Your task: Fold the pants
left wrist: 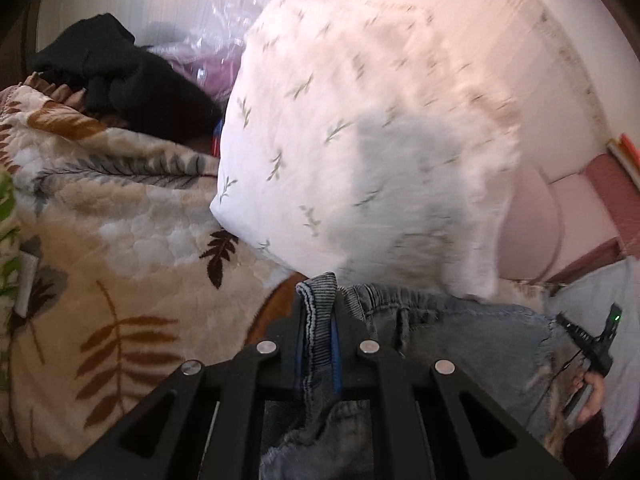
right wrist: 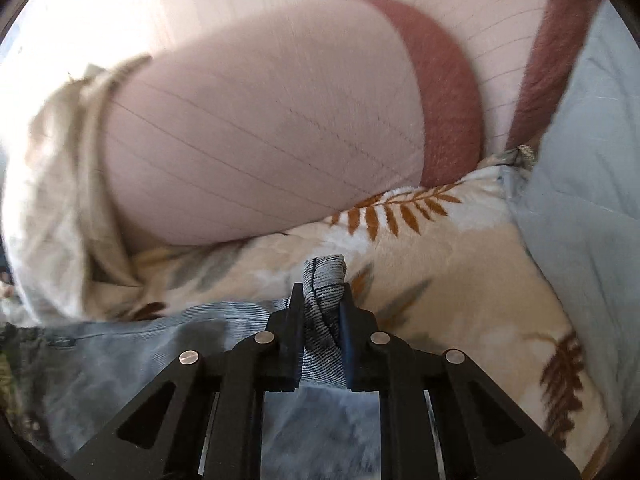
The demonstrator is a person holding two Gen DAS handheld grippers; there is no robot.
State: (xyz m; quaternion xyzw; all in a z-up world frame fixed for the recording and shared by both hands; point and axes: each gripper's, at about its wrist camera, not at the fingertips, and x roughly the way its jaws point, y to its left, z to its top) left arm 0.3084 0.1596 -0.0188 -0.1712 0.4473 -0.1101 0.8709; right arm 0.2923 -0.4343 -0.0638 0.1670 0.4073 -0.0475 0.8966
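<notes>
The left gripper (left wrist: 320,312) has its fingers (left wrist: 286,332) clenched on the waist edge of the pants (left wrist: 460,332), low in the middle of the left view. The grey-blue denim runs off to the lower right, where the other gripper (left wrist: 596,340) shows with a small green light. The right gripper (right wrist: 322,304) has its fingers (right wrist: 296,312) clenched on a bunched bit of the same pants (right wrist: 324,280), low in the middle of the right view, and the rest of the cloth spreads to the lower left. Under the pants lies a soft blanket (left wrist: 120,248) with brown and grey leaves. Just above the left fingers sits a white pillow (left wrist: 340,140) with little green sprigs. A black garment (left wrist: 120,76) lies at the upper left. In the right view a big pink pillow (right wrist: 260,128) fills the middle, and a pale blue sheet (right wrist: 592,184) is at the right edge.
</notes>
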